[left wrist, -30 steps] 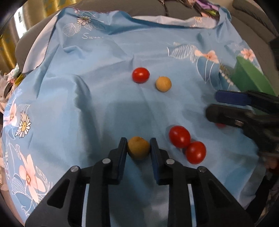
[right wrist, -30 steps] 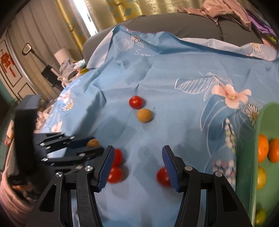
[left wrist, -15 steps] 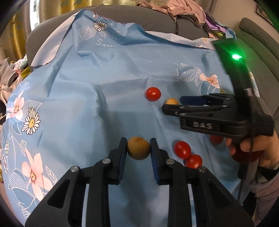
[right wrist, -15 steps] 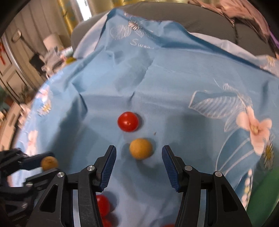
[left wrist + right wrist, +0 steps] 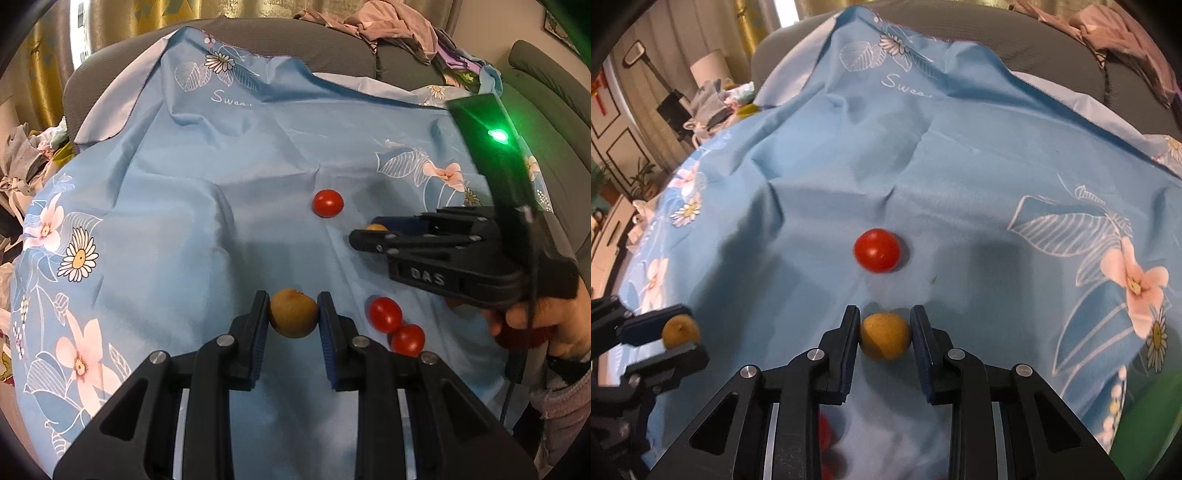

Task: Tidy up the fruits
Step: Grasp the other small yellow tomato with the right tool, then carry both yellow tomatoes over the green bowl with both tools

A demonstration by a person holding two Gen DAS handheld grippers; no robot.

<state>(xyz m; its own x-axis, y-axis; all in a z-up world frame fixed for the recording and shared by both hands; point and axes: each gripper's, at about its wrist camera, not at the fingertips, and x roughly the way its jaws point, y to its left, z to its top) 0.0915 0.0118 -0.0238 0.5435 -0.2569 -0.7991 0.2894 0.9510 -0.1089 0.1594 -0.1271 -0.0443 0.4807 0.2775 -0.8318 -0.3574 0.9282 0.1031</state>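
Gripping one small brown fruit apiece, both claws are clenched on their loads. The left claw (image 5: 293,314) holds a tan-brown fruit (image 5: 293,313) between its blue pads, apparently just above the blue flowered cloth (image 5: 184,192). The right claw (image 5: 884,341) is clamped on a second tan fruit (image 5: 885,340), which seems to sit at or barely off the cloth.

Several things could go wrong from here. Both fruits are round and smooth and are pinched only at their sides, so a quick swing or a roll of the wrist could let one squirt out and run down the loose, creased cloth. The right pads reach low, close to the fabric; if they have caught a fold, lifting would drag the cloth and set the loose red tomato (image 5: 877,250) just beyond rolling. In the left wrist view, two more red tomatoes (image 5: 397,326) lie touching each other between the two tools, where a low pass of either hand could knock them. The claws also work near each other, so crossing paths risks a bump that would loosen a grip. Squeezing harder would likely bruise soft fruit.
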